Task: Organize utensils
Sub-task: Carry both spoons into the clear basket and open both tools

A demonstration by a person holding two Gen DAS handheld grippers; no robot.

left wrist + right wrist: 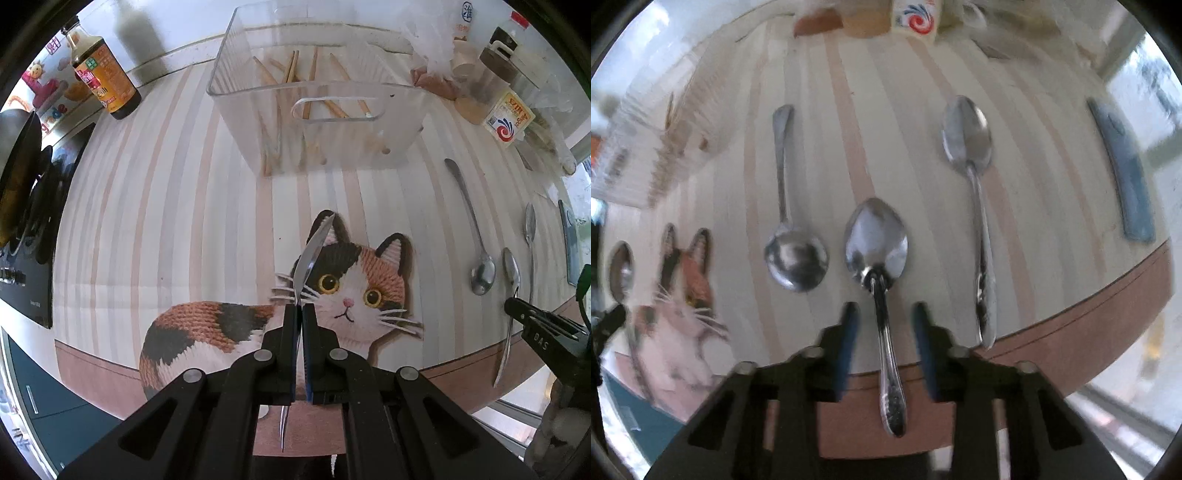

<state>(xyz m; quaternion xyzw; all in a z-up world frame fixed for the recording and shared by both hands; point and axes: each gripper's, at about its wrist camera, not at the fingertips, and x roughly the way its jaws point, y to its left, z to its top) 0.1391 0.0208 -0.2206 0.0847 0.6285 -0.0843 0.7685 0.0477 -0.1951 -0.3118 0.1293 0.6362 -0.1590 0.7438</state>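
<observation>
My left gripper (300, 308) is shut on a metal spoon (310, 254), held on edge above the cat-print mat, bowl pointing toward the clear plastic bin (402, 122) that holds several wooden chopsticks (291, 68). My right gripper (885, 314) is open, its blue-padded fingers either side of the handle of a middle spoon (877, 240) lying on the mat. A round-bowled spoon (796, 258) lies to its left and a third spoon (967, 133) to its right. The right gripper also shows at the right edge of the left wrist view (517, 304).
A sauce bottle (101, 75) stands at back left beside a stove with a wok (18, 173). Jars and seasoning containers (508, 118) crowd the back right. A blue flat object (1123, 173) lies at the far right. The mat's brown front edge (1071, 332) is close.
</observation>
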